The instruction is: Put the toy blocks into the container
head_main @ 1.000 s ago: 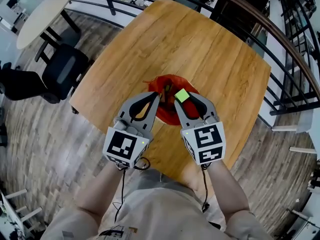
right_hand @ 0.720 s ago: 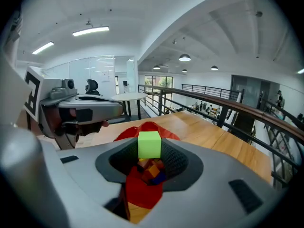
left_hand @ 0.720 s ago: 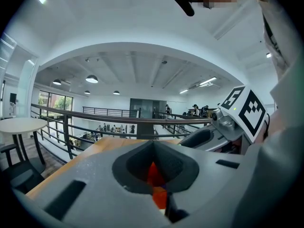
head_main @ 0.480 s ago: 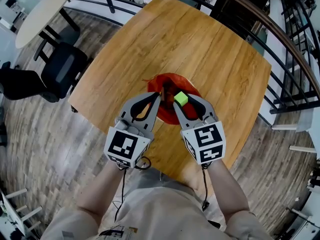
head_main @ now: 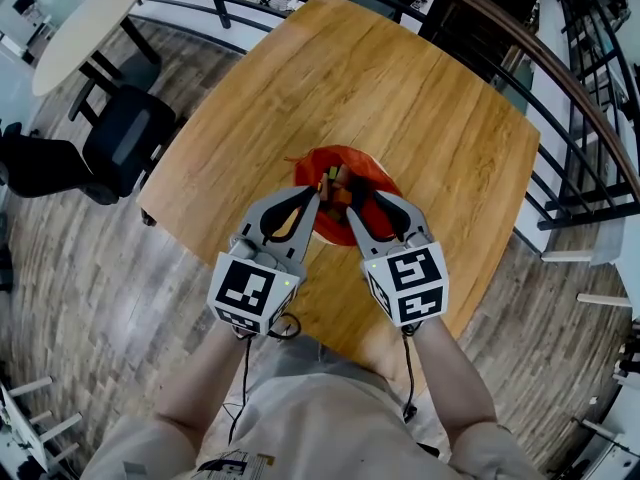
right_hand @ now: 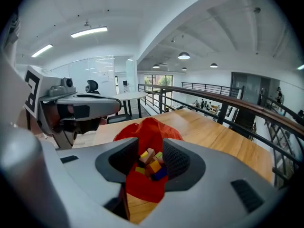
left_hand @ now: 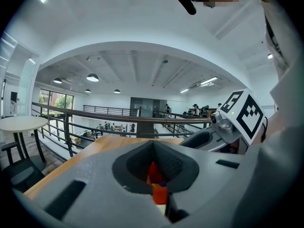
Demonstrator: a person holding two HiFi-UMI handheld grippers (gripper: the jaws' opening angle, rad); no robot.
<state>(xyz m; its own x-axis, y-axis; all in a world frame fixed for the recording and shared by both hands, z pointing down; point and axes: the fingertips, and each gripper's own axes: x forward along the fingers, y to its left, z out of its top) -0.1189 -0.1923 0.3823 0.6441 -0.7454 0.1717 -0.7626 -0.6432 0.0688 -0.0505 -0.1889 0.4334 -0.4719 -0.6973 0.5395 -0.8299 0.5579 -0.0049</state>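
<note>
Slumping is the risk on the broad wooden table (head_main: 420,98). The soft red fabric bag (head_main: 350,155) at frame centre could fold shut or tip if either tool nudges it. Its mouth faces up; it looks roughly round, with no clear long axis. The left gripper (head_main: 316,192) is closed by the rim, and the right gripper (head_main: 366,204) gapes empty above the small coloured toy blocks (right_hand: 151,164) inside.

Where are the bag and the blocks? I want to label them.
bag (head_main: 352,156), head view, far rim of the red cloth.
blocks (right_hand: 152,165), right gripper view, middle of the pile.
</note>
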